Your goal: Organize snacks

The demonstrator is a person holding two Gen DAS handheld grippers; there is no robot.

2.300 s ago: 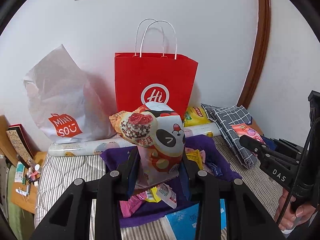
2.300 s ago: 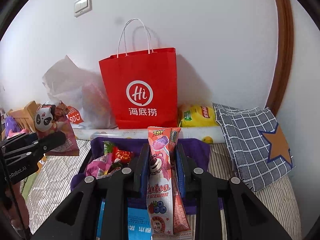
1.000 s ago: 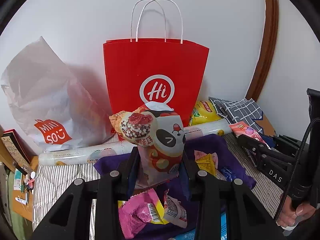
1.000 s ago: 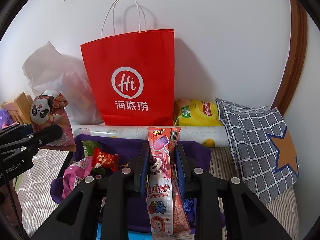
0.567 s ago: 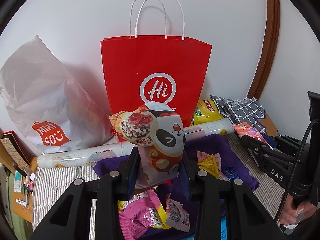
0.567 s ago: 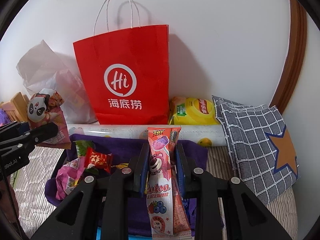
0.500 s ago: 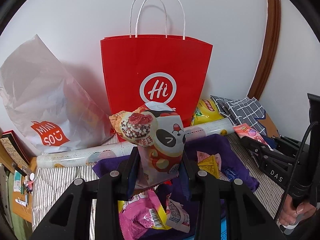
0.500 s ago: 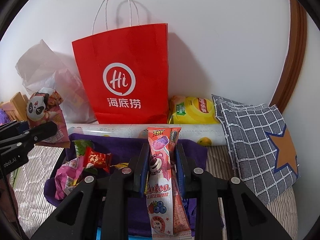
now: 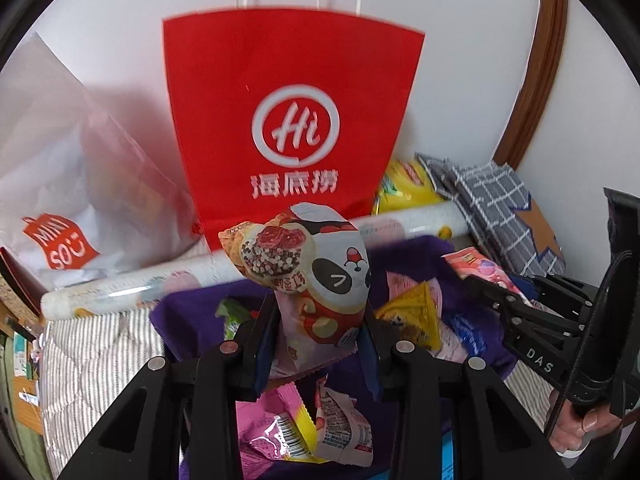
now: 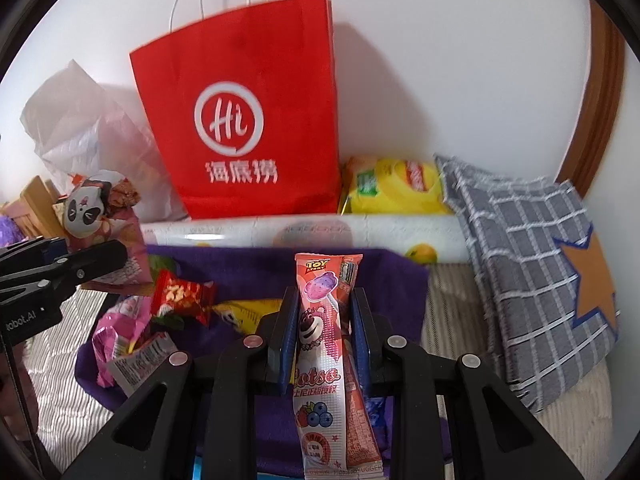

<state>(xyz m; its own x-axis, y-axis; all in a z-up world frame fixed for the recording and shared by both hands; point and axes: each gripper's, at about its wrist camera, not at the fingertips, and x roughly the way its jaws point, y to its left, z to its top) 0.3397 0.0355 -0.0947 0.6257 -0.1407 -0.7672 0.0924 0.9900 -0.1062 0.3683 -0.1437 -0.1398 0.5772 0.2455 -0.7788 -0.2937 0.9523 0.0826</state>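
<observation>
The left gripper has its jaws closed on a panda-print snack bag, which stands up between them with its crumpled top above the fingertips. The right gripper has its jaws clamped on a long pink Lotso snack stick, which runs lengthwise between them and sticks out past both ends. Beyond both pairs of jaws a red paper bag with white handles stands upright against the white wall. Between the jaws and that bag lies a purple cloth strewn with loose snacks: a red candy wrapper and a pink packet to the left of the right jaws, a yellow triangular packet just right of the left jaws. A white printed roll lies across the foot of the red bag, a yellow chip bag behind it to the right, and a grey checked cushion further right. A white Miniso bag slumps left of the red bag. All of it rests on a striped bed cover.
</observation>
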